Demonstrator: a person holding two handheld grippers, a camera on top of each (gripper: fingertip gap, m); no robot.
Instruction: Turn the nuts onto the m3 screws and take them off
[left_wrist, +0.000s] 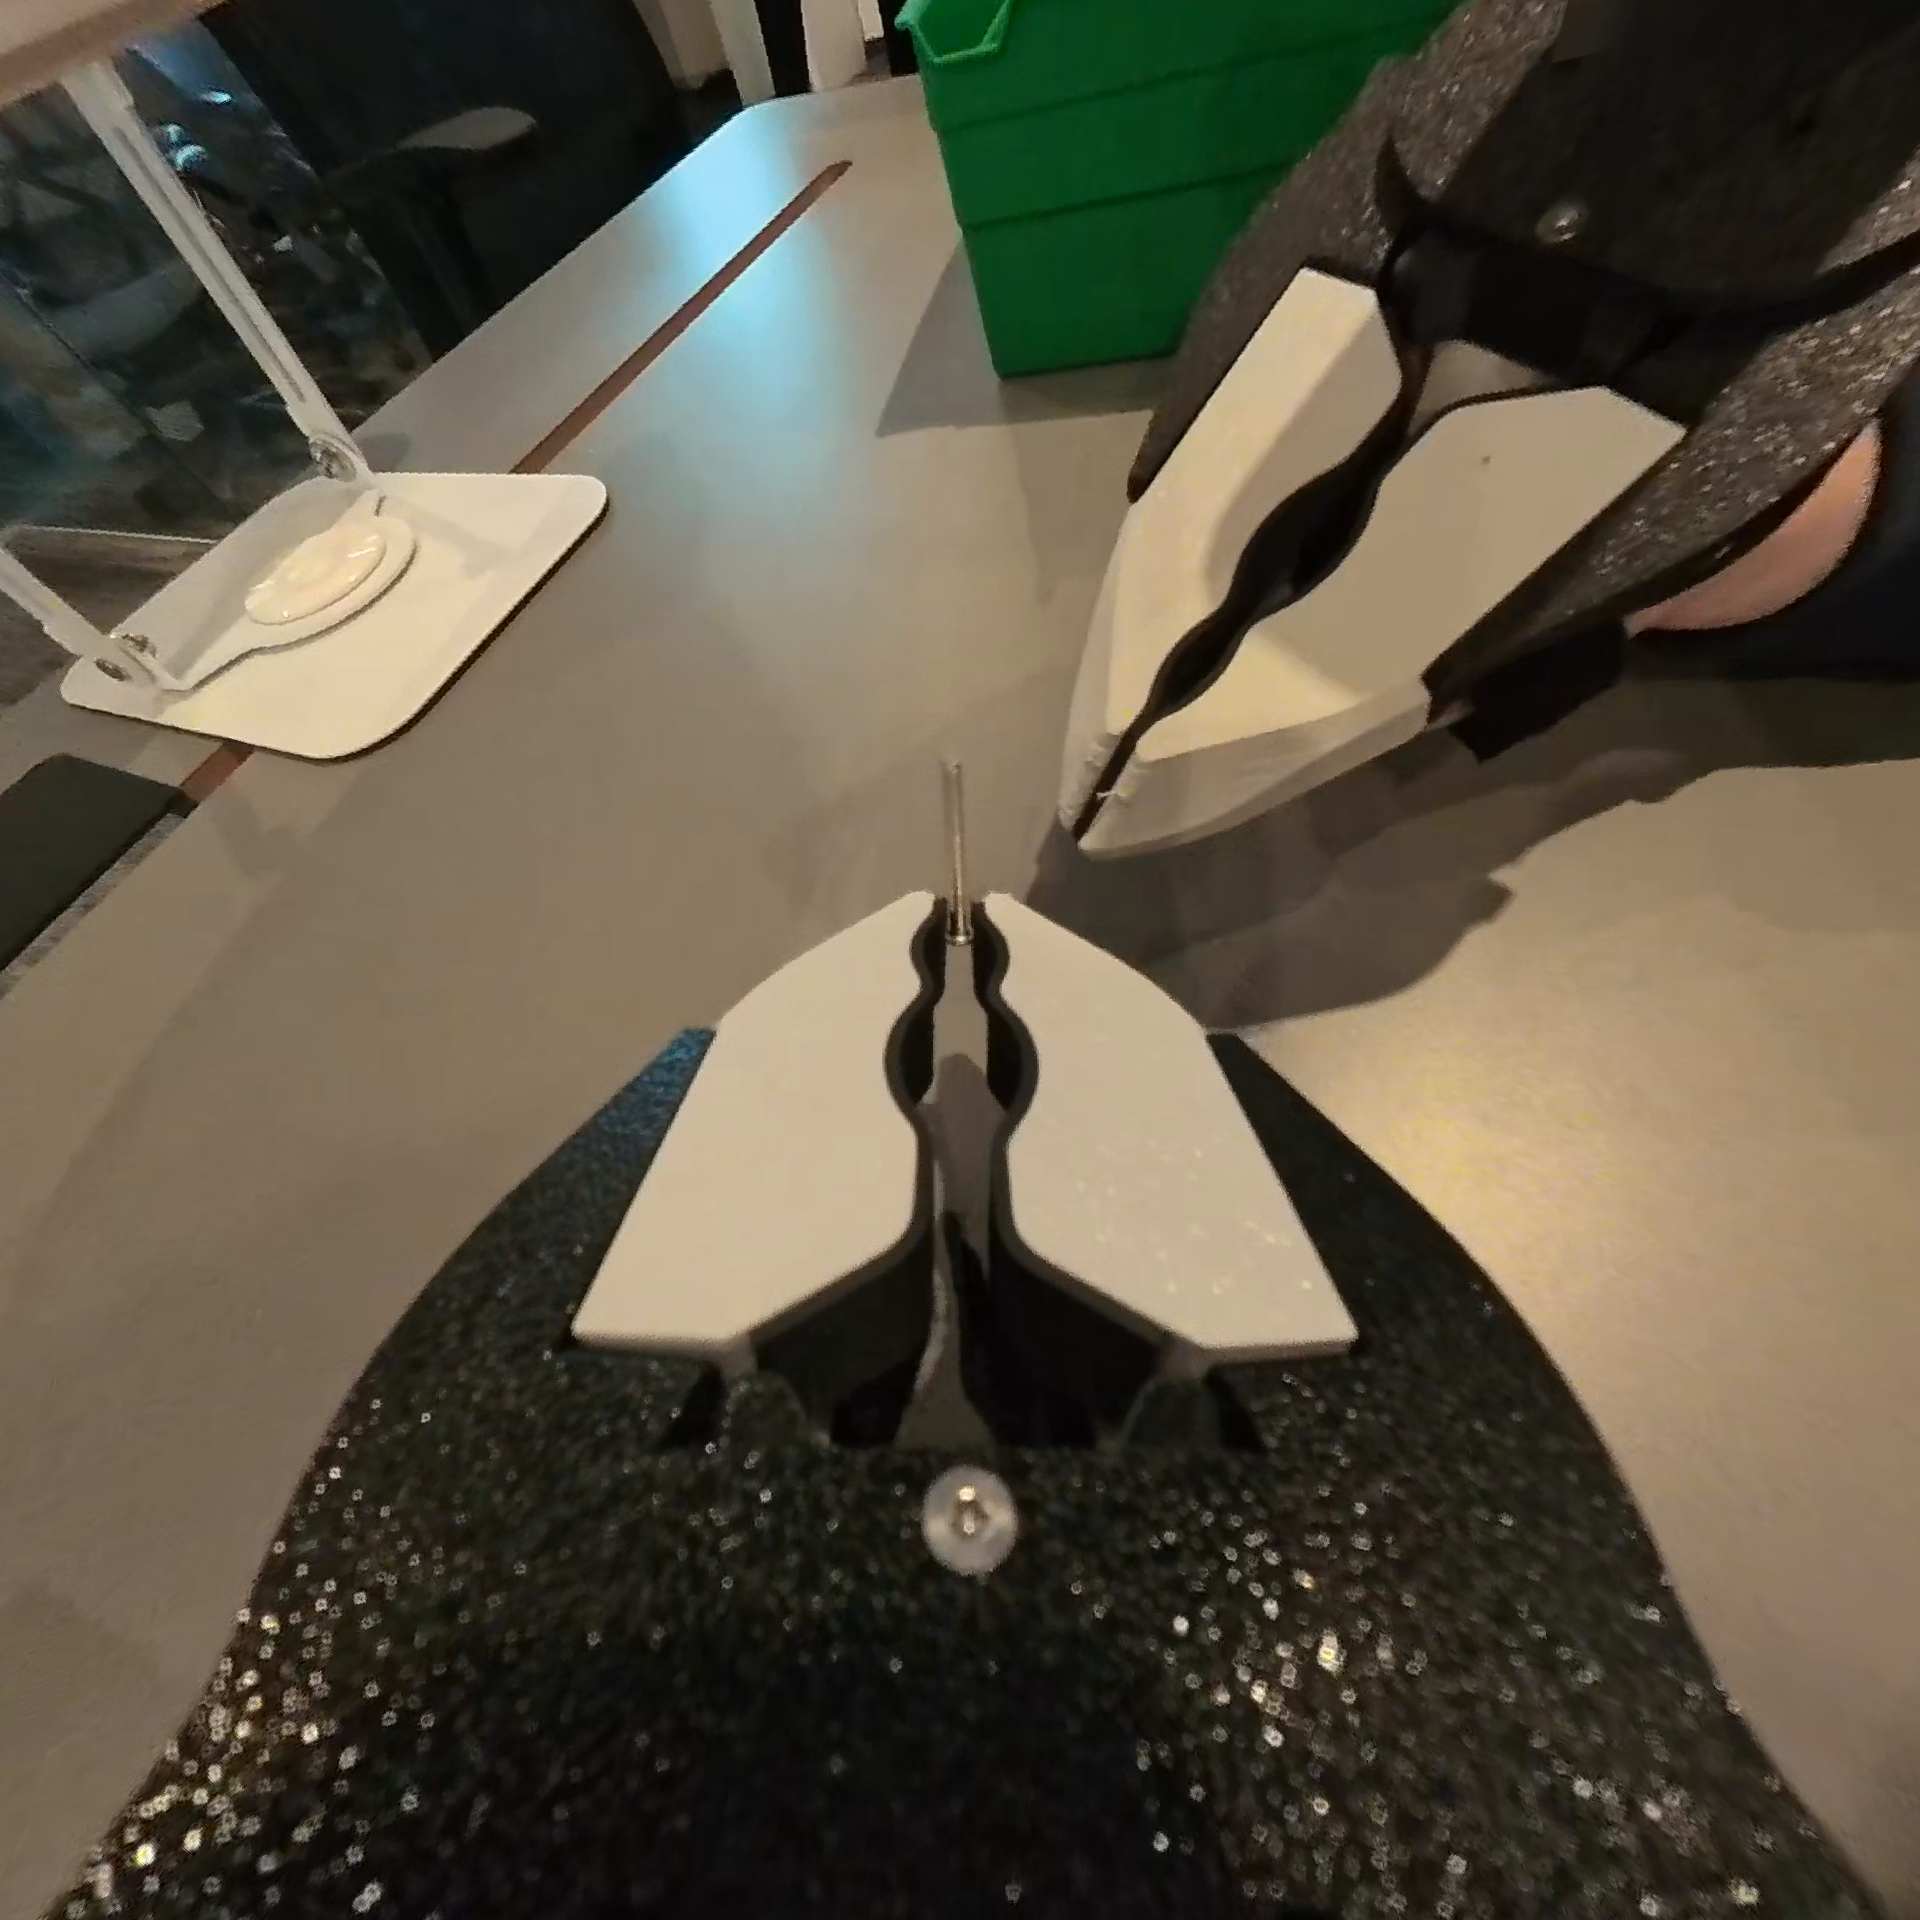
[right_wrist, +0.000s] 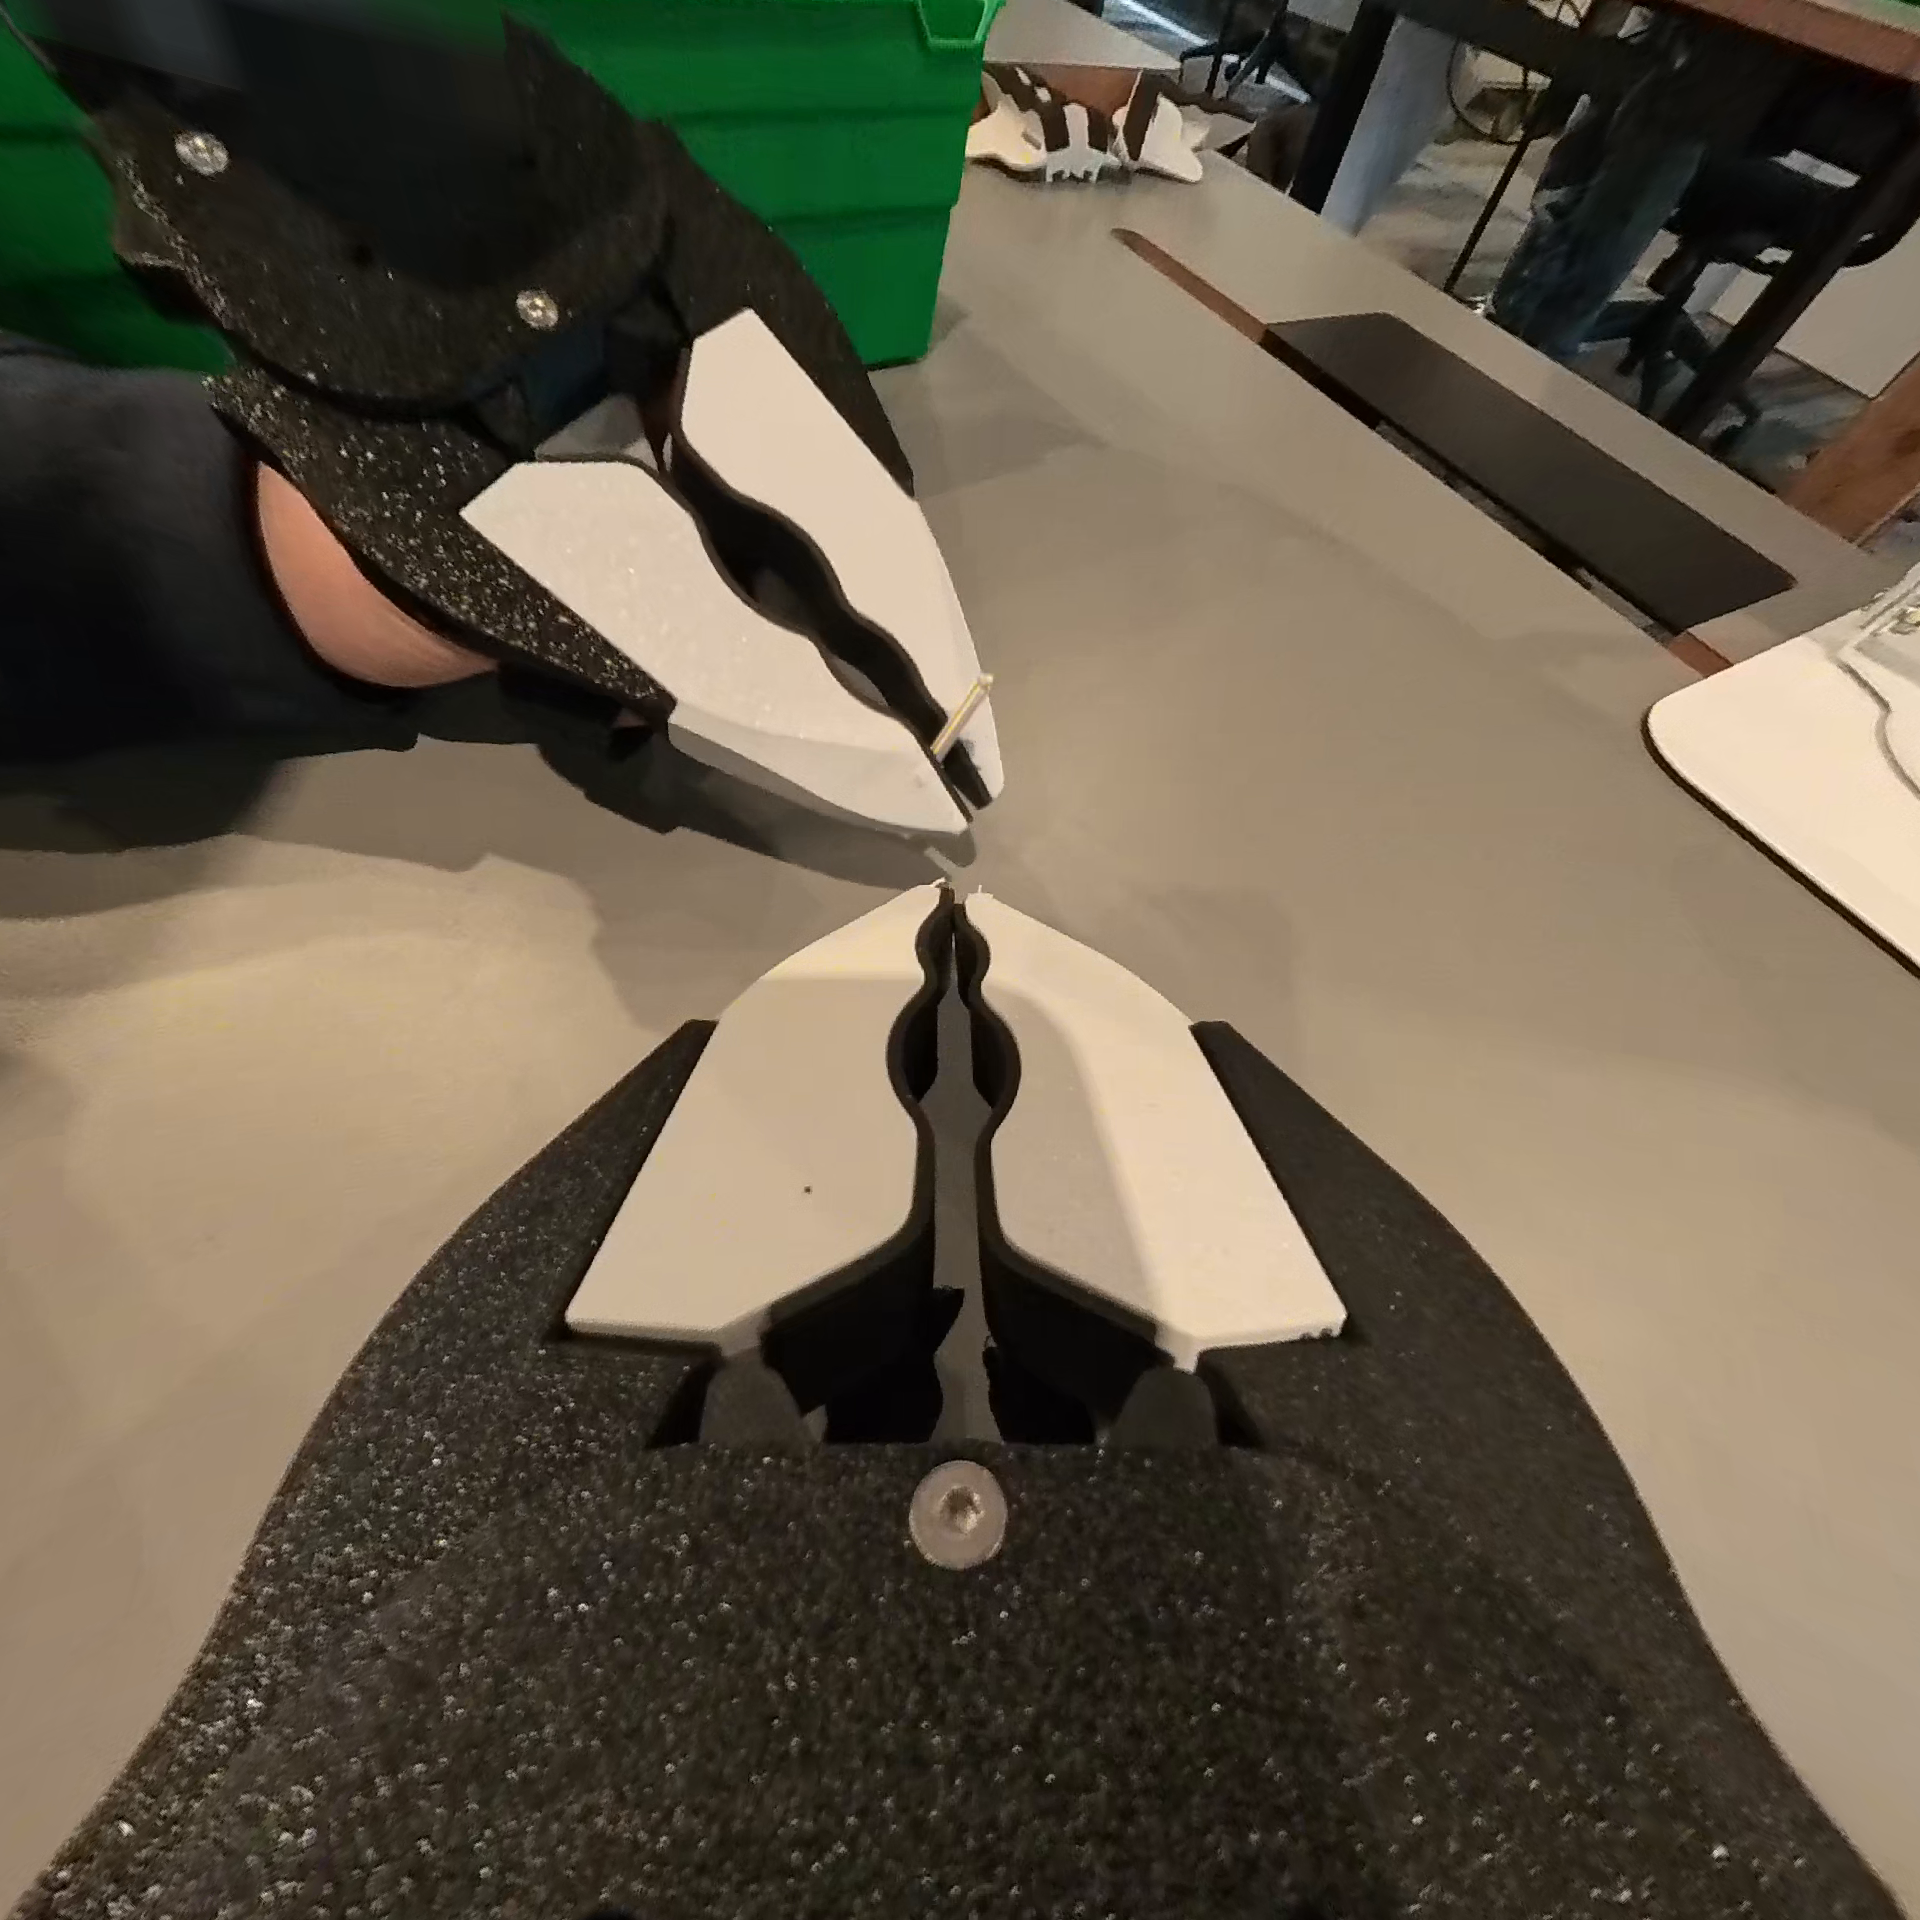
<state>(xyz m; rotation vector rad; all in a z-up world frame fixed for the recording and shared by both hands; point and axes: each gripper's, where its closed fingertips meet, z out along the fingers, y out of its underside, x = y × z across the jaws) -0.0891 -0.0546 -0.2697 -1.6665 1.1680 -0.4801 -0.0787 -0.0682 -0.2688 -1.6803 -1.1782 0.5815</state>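
Grey matte table (left_wrist: 644, 852) carries everything; positions are given relative to it.

Green plastic bin (left_wrist: 1101, 197) stands at the table's far edge, behind both grippers. Its lower part is hidden by the right gripper in the left wrist view.

White rounded flat plate (left_wrist: 343, 613) lies on the table's left side, bearing a clear plastic stand (left_wrist: 312, 447) and a round disc.

Dark flat panel (right_wrist: 1507, 457) is set flush into the table surface along a brown slot (right_wrist: 1195, 270).

Left gripper (left_wrist: 957, 914), white fingers on black speckled body, is low over the table centre. Its tips pinch a thin silver M3 screw (left_wrist: 952, 831) by the head end, shank pointing forward and clear of the table.

Right gripper (right_wrist: 953, 902), same build, is near the left gripper's tips without touching. Its tips are pressed together; I cannot tell whether anything tiny sits between them.

No nut visible on the screw shank.
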